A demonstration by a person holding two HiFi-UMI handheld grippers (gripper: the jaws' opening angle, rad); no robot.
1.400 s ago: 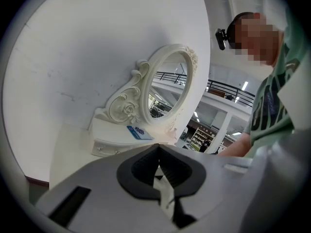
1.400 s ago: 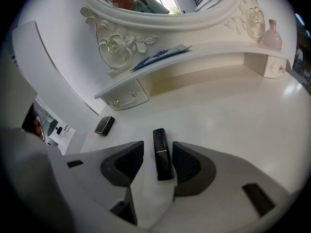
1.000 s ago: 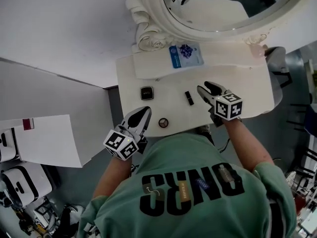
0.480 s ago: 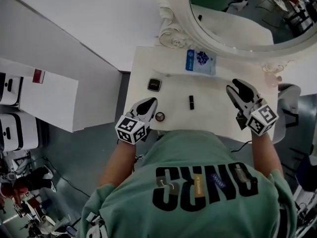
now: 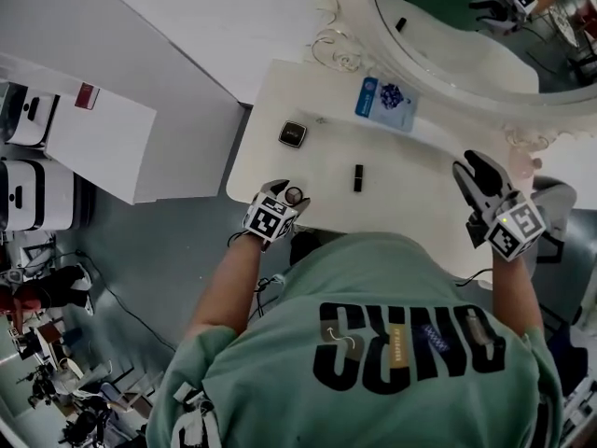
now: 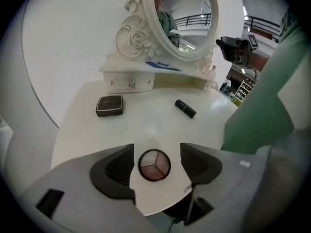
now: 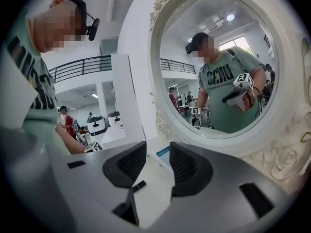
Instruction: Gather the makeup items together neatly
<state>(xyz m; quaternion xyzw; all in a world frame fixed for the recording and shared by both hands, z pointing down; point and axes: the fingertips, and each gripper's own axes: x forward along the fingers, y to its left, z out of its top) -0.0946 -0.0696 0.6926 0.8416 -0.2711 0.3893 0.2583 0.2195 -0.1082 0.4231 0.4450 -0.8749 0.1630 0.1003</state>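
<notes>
Btwn left gripper's (image 6: 156, 153) just-opening wide jaws, eyeshadow compact (image 6: 154, 165); shades in left gripper view only.

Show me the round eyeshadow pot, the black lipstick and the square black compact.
round eyeshadow pot (image 6: 154, 165), left gripper view, middle of its top
black lipstick (image 6: 185, 108), left gripper view, middle of tube
square black compact (image 6: 109, 105), left gripper view, centre of lid

Shows fingers (image 6: 116, 171) just opened wide either side of a round three-shade eyeshadow pot (image 6: 154, 165) on the white table (image 6: 146, 125), with a black compact (image 6: 109, 106), black lipstick (image 6: 185, 108) and ornate mirror (image 6: 184, 18) beyond.
</notes>
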